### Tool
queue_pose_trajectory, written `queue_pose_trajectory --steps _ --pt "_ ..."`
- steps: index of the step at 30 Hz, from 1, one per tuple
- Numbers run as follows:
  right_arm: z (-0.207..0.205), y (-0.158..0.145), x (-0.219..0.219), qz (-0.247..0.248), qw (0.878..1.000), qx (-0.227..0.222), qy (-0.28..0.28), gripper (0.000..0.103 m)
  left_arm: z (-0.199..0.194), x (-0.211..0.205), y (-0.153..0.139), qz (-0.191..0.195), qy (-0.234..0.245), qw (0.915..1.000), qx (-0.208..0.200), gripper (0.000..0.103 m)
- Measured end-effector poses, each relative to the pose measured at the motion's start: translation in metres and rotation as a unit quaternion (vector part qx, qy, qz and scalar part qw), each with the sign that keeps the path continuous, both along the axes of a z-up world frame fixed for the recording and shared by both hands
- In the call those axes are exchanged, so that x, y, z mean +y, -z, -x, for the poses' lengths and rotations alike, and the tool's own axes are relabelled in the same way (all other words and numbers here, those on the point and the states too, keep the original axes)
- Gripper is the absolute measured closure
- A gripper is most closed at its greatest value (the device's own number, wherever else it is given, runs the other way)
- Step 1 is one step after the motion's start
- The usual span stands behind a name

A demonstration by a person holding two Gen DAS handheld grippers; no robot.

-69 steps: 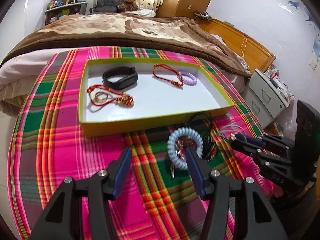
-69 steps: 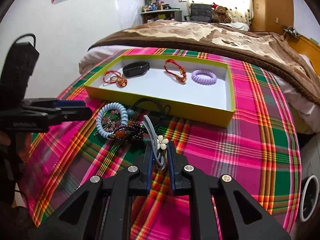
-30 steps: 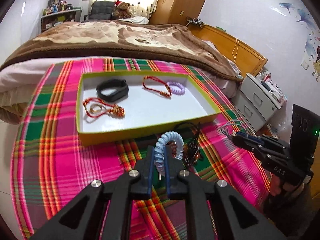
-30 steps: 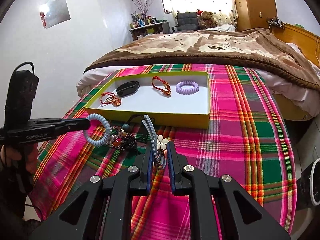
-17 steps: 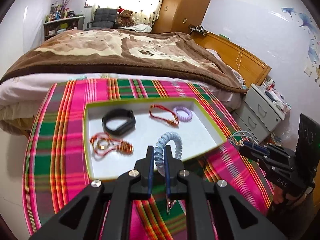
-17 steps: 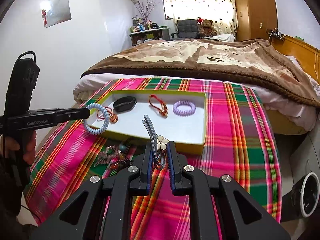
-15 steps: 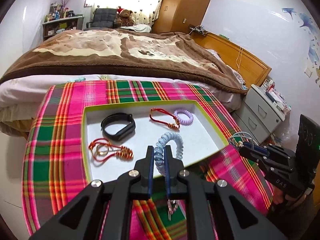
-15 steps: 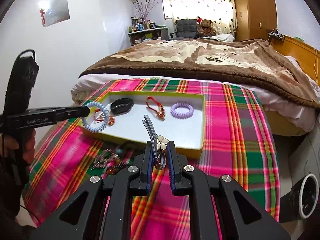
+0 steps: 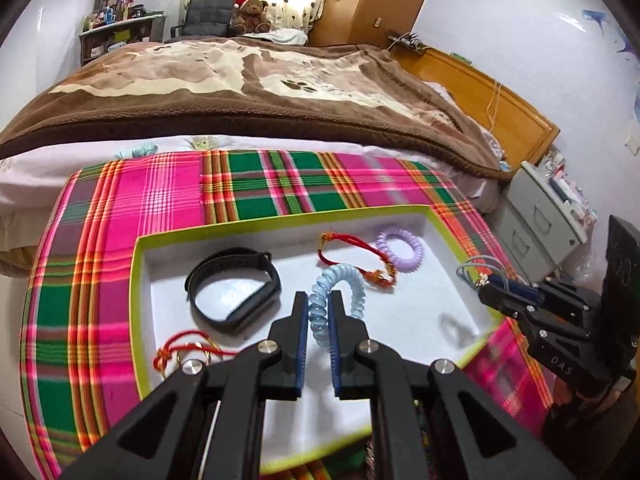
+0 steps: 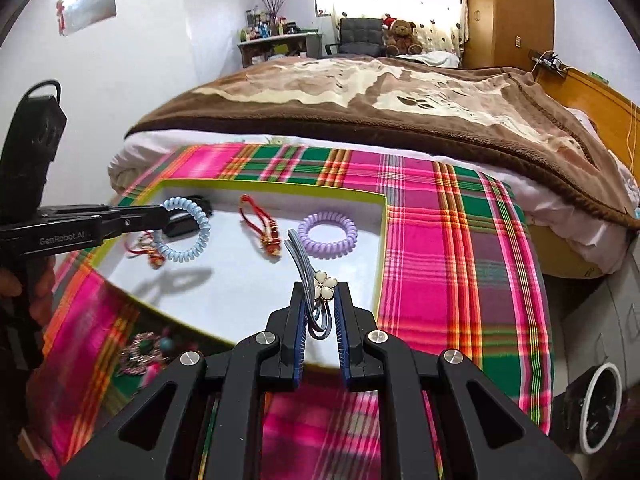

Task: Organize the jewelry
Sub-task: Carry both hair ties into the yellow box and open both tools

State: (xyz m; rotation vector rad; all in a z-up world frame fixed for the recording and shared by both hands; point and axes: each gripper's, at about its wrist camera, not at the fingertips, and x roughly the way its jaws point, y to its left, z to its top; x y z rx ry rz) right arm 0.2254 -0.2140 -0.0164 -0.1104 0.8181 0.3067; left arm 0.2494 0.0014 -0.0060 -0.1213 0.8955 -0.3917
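Note:
A lime-rimmed white tray point(image 9: 280, 219) lies on the plaid cloth. My left gripper point(image 9: 319, 304) is shut on a light blue spiral hair tie point(image 9: 340, 280) and hangs over the tray's middle; it enters the right wrist view from the left point(image 10: 162, 212). My right gripper point(image 10: 320, 300) is shut on a grey-blue hair band with a white flower point(image 10: 325, 285), above the tray's near right part. Inside the tray lie a black wristband point(image 9: 234, 288), a red cord bracelet point(image 9: 356, 256), a purple spiral tie point(image 9: 400, 250) and a second red cord bracelet point(image 9: 184, 350).
A heap of beaded jewelry point(image 10: 148, 356) lies on the plaid cloth point(image 10: 440, 260) in front of the tray's near left edge. A bed with a brown blanket point(image 9: 240, 80) stands behind the table. A grey bedside cabinet point(image 9: 540, 228) is at the right. A person's hand point(image 10: 36, 280) holds the left gripper.
Both grippers have moved forward from over the cloth in front of the tray to above the tray's inside, each keeping its hair piece. The jewelry heap has dropped behind them.

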Motion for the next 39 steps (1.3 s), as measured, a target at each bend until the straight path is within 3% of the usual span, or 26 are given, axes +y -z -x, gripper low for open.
queue_pose_trajectory --steps 3,13,26,29,31,39 --pt "-0.010 0.007 0.003 0.028 1.000 0.000 0.002 0.089 -0.008 -0.006 0.007 -0.022 0.003 0.9998 0.000 0.093" --pt "-0.019 0.026 0.021 0.093 0.995 -0.003 -0.018 0.089 -0.018 -0.007 0.020 -0.027 0.004 0.9995 0.015 0.093" --pt "-0.024 0.029 0.022 0.046 0.998 0.027 -0.031 0.089 -0.019 -0.010 0.025 -0.038 -0.005 0.9990 0.022 0.090" --pt "-0.025 0.028 0.019 0.021 0.999 0.037 -0.032 0.076 -0.018 -0.010 0.022 -0.036 -0.006 0.9992 0.019 0.075" --pt "-0.025 0.026 0.019 0.021 0.999 0.035 -0.028 0.055 -0.015 -0.010 0.020 -0.035 -0.005 0.9993 0.014 0.072" --pt "-0.008 0.010 0.018 -0.009 0.999 0.012 -0.033 0.055 0.005 -0.004 0.006 -0.026 -0.007 0.9996 -0.003 0.067"
